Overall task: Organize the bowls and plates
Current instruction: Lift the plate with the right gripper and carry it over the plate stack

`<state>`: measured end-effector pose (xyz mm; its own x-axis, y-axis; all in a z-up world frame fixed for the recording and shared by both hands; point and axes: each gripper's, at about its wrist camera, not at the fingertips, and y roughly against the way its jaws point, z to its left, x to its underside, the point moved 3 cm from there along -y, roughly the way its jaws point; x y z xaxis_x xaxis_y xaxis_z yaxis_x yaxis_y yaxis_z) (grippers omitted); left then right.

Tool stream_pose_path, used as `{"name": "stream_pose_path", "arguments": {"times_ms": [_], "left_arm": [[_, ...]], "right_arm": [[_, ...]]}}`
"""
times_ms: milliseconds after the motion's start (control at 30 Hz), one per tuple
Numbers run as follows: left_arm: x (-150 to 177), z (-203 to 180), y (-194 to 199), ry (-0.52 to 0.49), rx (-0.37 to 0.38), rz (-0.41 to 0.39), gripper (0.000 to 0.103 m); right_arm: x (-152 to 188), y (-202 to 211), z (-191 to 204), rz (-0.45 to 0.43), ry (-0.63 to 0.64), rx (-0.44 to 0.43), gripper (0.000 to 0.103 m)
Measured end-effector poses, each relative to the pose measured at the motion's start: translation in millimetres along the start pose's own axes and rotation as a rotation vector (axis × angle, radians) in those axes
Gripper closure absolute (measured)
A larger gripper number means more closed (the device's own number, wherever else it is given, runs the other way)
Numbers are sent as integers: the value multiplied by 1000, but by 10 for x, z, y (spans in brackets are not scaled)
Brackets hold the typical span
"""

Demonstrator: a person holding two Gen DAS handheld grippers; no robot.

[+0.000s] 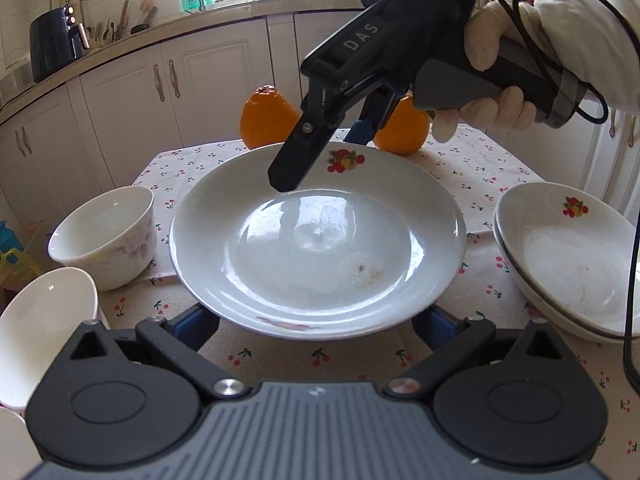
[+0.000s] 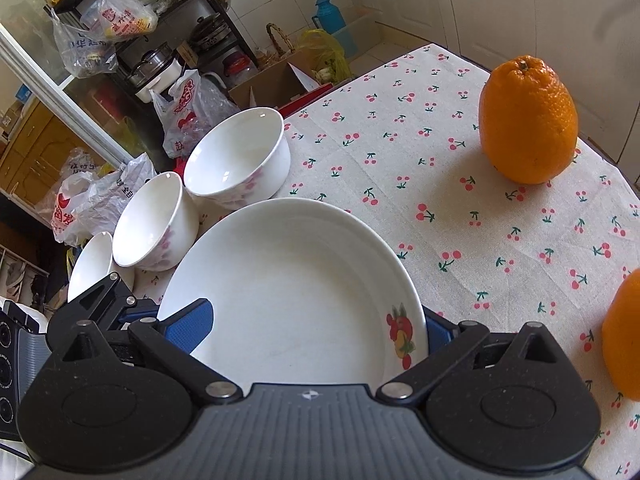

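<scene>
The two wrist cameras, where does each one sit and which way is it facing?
Left wrist: on the left tool, facing the kitchen cabinets across the plate; shows the right tool and a gloved hand.
Right wrist: on the right tool, facing the bowls and cluttered shelves.
Shared: plate, bowls, oranges, cherry tablecloth.

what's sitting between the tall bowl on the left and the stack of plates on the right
In the left wrist view, the big plate lies between the bowl and the stacked plates, with the right gripper at its far rim.
</scene>
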<state>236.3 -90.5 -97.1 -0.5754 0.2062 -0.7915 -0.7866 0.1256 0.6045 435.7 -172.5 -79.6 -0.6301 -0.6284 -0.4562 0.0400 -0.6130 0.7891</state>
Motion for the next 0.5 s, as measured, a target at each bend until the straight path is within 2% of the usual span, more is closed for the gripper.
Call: {"name": "stream_pose_path", "arguments": {"times_ms": [500], "left_arm": [[-38,-215,372,-77,68,-24,2]], "right_arm": [[364,409,233,-74,-40,40,0]]}}
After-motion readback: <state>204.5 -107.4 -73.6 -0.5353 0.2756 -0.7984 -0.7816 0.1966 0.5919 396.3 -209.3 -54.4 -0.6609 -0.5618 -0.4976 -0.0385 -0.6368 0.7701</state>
